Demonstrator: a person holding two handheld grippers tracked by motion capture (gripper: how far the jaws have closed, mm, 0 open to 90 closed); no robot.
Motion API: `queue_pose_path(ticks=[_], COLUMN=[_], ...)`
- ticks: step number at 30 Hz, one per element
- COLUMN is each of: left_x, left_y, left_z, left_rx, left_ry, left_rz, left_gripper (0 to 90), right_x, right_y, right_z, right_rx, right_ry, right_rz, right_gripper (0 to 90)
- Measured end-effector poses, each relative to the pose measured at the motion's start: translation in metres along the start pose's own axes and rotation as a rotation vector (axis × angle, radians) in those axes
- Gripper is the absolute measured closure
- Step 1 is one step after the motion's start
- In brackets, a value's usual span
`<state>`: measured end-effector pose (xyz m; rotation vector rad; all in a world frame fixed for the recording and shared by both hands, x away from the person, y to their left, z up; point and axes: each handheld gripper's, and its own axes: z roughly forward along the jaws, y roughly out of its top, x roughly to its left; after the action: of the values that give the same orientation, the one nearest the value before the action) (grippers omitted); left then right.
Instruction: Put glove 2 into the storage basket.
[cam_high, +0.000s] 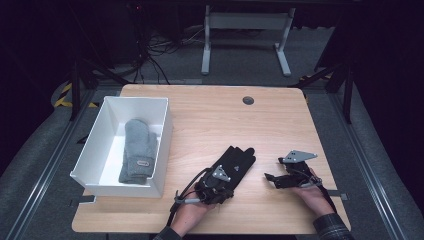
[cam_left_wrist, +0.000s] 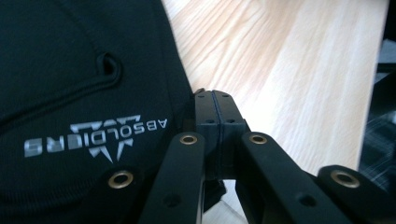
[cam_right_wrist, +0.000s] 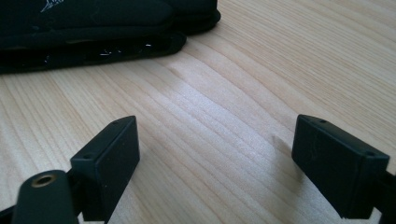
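Note:
A black glove with a grey logo lies flat on the wooden table, right of the white bin. My left gripper rests at the glove's near cuff end. In the left gripper view its jaws are shut, pads pressed together right at the edge of the glove, and I see no fabric between them. My right gripper sits low on the table to the glove's right. It is open, with only bare wood between its pads; the glove lies beyond them, apart.
A white bin stands at the table's left with a grey knitted mitten inside. A dark round grommet sits near the far edge. Bare wood stretches across the far and right parts of the table.

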<state>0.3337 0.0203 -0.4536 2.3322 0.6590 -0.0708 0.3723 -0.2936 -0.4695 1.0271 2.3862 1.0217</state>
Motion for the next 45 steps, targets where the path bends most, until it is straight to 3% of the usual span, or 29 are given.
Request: queue_pose_path(ticks=[8,15,22,25,37,45], left_x=[0.014,0.015,0.014,0.015,0.028,0.046], left_y=[-0.012,-0.012,-0.001,0.007,0.041,0.053], left_z=[-0.017,-0.025,-0.039,-0.043,-0.031,-0.010], left_rx=[0.014,-0.001,-0.031,-0.042,-0.013,0.012], left_ry=[0.079,0.061,0.047,0.052,0.103,0.149], left_rz=[-0.005,-0.001,0.026,0.045,0.108,0.137], left_gripper=[90.0,90.0,74.9,60.1,17.3,11.8], right_x=[0.000,0.000,0.001,0.001,0.001,0.001], right_y=[0.000,0.000,0.000,0.000,0.000,0.000], right_z=[0.000,0.000,0.000,0.000,0.000,0.000], right_rx=[0.003,0.002,0.002,0.002,0.002,0.002], right_ry=[-0.003,-0.004,-0.005,-0.006,-0.006,-0.006], right_rz=[0.001,0.001,0.002,0.002,0.002,0.002], right_gripper=[15.0,14.9,14.9,14.9,14.8,14.8])
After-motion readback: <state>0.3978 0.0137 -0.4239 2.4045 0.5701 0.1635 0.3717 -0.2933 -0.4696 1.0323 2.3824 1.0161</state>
